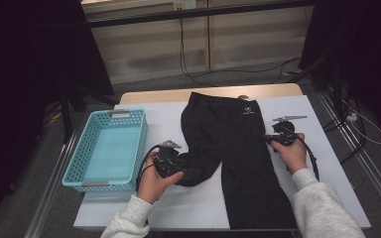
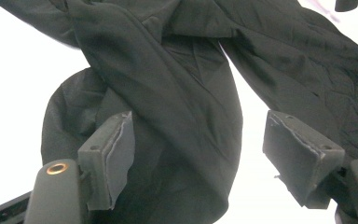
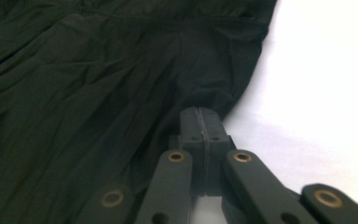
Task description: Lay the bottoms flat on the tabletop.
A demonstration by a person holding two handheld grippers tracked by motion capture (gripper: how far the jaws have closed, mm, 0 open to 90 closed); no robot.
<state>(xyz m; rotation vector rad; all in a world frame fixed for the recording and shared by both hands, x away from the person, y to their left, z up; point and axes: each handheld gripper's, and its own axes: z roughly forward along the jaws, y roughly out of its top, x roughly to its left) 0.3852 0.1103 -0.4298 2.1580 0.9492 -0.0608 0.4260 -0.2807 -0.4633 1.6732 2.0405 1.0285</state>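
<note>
1. Our right gripper point(image 3: 200, 122) pinches the black trousers' point(image 1: 238, 148) right edge, mid-worktop point(image 1: 327, 163).
2. Our left gripper point(image 2: 198, 154) gapes wide around the bunched leg.
3. Thin pinch; tugging could slip it.

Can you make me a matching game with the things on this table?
Things:
1. basket
2. trousers
3. left gripper
4. right gripper

States:
A. fingers open
B. black, spread on the table
C. fingers shut on the trousers' edge
D. light blue, nothing inside

Pairs: 1-D, 2-B, 3-A, 4-C
</note>
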